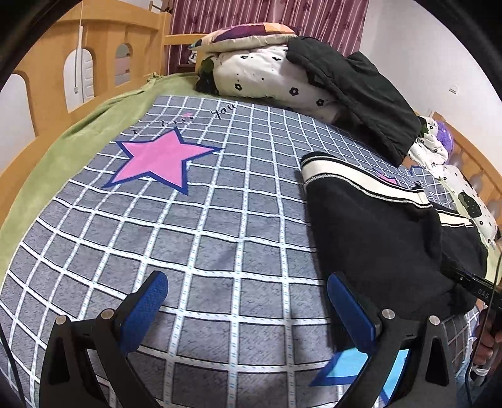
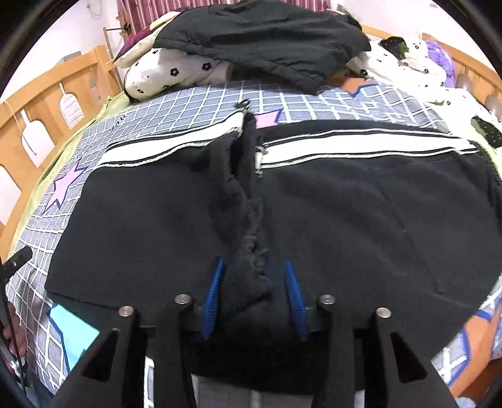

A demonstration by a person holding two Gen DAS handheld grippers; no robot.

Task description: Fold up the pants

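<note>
From my right wrist view, a bunched ridge of the black pants point(image 2: 248, 226) hid whether the blue pads point(image 2: 213, 295) pressed it, and the near hem ran behind the gripper's frame.

A grey checked bedspread point(image 1: 219, 238) with a pink star point(image 1: 157, 160); beyond it a flowered quilt point(image 1: 263, 72) under a dark jacket point(image 1: 360, 91).

Kid's bedroom vibe: a light wooden bed frame point(image 1: 103, 37) with arched cutouts in the side rail, plain white walls point(image 1: 439, 47), and a maroon patterned curtain point(image 1: 269, 12) behind the headboard end. The bed point(image 1: 219, 219) has a grey grid-check cover with pink stars, green blanket point(image 1: 62, 150) underneath.
</note>
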